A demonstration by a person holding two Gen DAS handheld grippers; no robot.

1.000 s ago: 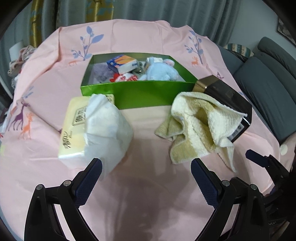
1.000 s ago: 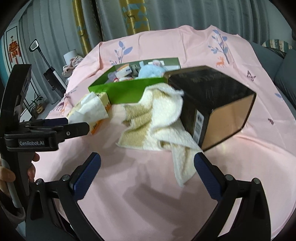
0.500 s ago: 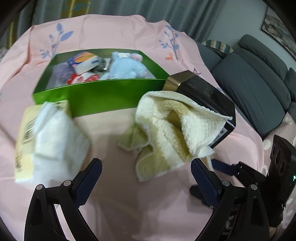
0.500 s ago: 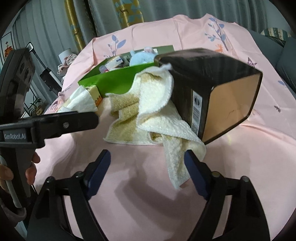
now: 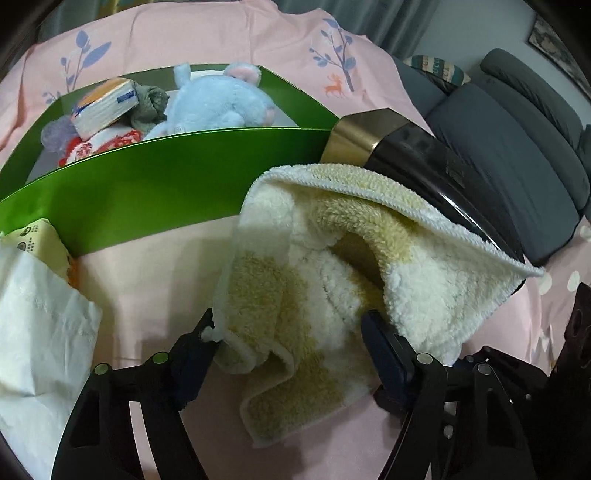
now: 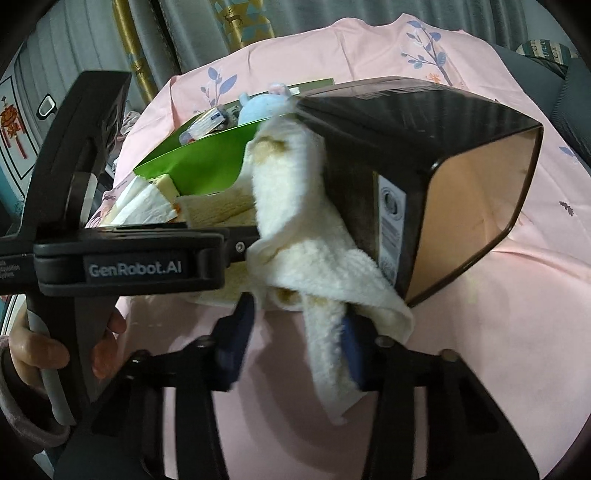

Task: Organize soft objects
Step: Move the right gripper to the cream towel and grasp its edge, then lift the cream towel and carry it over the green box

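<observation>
A cream and yellow towel (image 5: 332, 280) lies crumpled on the pink cloth, draped against a black and gold box (image 5: 424, 162). My left gripper (image 5: 288, 339) is open, its jaws on either side of the towel's near folds. My right gripper (image 6: 295, 332) is open around the towel's hanging corner (image 6: 325, 354), beside the black box (image 6: 443, 155). A green box (image 5: 147, 184) behind holds a blue plush toy (image 5: 218, 103), a tissue pack (image 5: 103, 107) and other soft items. A soft tissue pack (image 5: 37, 306) lies at the left.
The pink printed cloth (image 5: 147, 280) covers the round table. A grey sofa (image 5: 517, 140) stands at the right. Curtains (image 6: 221, 29) hang behind. The left gripper's body (image 6: 110, 258) crosses the right wrist view at the left.
Both grippers moved forward onto the towel. Their jaws have narrowed and now straddle its folds. The tissue pack slid to the left edge of the left wrist view.
</observation>
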